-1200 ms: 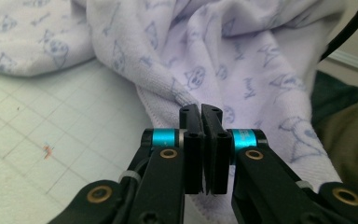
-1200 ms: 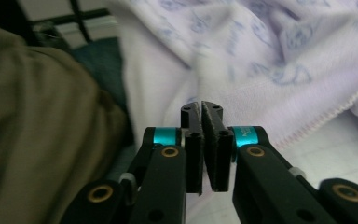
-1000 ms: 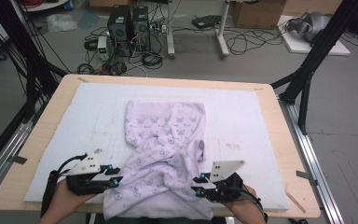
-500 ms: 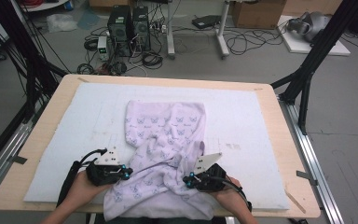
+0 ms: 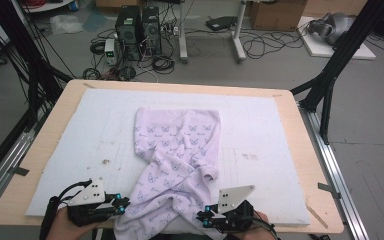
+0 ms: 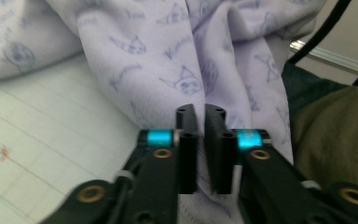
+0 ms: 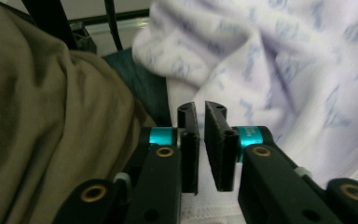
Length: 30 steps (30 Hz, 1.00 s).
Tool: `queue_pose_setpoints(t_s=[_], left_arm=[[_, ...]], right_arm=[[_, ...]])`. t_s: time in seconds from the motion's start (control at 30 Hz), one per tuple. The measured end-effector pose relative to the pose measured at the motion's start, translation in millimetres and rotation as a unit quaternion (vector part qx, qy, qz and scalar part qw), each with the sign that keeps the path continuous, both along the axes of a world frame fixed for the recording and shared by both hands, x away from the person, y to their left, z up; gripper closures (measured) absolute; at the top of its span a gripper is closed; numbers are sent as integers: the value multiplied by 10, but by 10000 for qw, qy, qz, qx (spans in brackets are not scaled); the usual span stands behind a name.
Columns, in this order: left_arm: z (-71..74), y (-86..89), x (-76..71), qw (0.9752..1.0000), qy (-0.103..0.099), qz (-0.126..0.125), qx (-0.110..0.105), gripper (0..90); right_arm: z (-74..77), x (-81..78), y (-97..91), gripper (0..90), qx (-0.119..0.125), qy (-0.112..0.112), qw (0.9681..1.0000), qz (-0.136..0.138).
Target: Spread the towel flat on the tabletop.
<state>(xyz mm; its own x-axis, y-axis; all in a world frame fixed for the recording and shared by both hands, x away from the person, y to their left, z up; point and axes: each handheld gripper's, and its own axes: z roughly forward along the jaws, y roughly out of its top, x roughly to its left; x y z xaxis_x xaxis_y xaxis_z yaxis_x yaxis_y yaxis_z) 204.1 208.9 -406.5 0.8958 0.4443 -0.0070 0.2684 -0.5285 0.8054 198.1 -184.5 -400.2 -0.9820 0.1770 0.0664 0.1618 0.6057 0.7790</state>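
Cables, computer towers and black frame legs crowd the floor beyond a wooden table [image 5: 300, 150] topped with a pale gridded mat [image 5: 80, 150]. On that mat lies a lilac garment [image 5: 177, 150] printed with small cat faces: its far end is spread fairly flat near the middle of the mat, while its near end is bunched in folds and spills over the mat's near edge toward the person.

The cloth looks light, thin and limp. I judge it will drape, sag and slide in a grip rather than hold any shape, so a hold on a hem or a doubled fold near a corner should serve better than a pinch on a single loose layer. It isn't fragile, though a careless pull could drag the whole piece across the mat.

The left gripper [image 5: 121, 203] sits at the near edge, at the left side of the bunched end; in the left gripper view its jaws have just been easing apart and stand with a narrow slit between the pads, the fabric lying under and beyond the tips, not pinched. The right gripper [image 5: 204, 215] is at the right side of the same bunch. Its jaws have likewise parted to a slim gap, with a white hem [image 7: 205, 212] passing beneath them and the folds just past the tips.
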Motion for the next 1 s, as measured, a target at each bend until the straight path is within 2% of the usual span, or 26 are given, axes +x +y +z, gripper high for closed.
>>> queue_pose_setpoints(t_s=[0.07, 0.13, 0.2, 0.23, 0.27, 0.33, 0.37, 0.4, 0.47, 0.5, 0.57, 0.7, 0.8, 0.87, 1.0], left_arm=[[-16, -33, 141, 9999, 1, 160, -27, 697], [-58, -82, 304, 9996, 27, 296, 6, 647], [-111, -145, 450, 9991, 81, 399, 78, 586], [-148, -183, 537, 9988, 190, 421, 131, 565], [-198, -232, 631, 9984, 367, 392, 159, 544], [-276, -315, 716, 9976, 568, 306, 230, 555], [-311, -349, 748, 9973, 640, 184, 317, 613], [-339, -372, 760, 9973, 659, 111, 305, 718], [-319, -360, 749, 9974, 639, 114, 297, 819], [-299, -338, 734, 9976, 599, 127, 328, 838], [-255, -273, 678, 9979, 534, 219, 295, 847], [-72, 30, 459, 9985, 319, 432, 124, 850], [84, 224, 259, 9987, 166, 475, -72, 844], [121, 273, 207, 9985, 139, 500, -147, 787], [87, 294, 252, 9979, 149, 616, -148, 717]], right_arm=[[39, 79, 24, 774, -129, -221, 9996, -122], [20, 252, 61, 728, -135, -256, 9991, -303], [-36, 413, 101, 670, -244, -282, 9985, -396], [-82, 505, 122, 657, -291, -288, 9980, -476], [-134, 584, 142, 655, -328, -179, 9979, -522], [-251, 709, 180, 651, -477, -112, 9971, -582], [-307, 747, 197, 651, -581, -39, 9964, -614], [-360, 773, 207, 657, -649, 18, 9958, -641], [-411, 772, 198, 682, -588, 28, 9959, -686], [-411, 763, 194, 686, -585, 24, 9958, -700], [-413, 747, 189, 692, -595, -17, 9956, -723], [-418, 734, 179, 730, -564, -8, 9955, -756], [-416, 692, 169, 832, -570, -5, 9958, -710], [-416, 663, 156, 861, -565, -5, 9962, -664], [-399, 608, 109, 870, -593, 132, 9966, -549]])
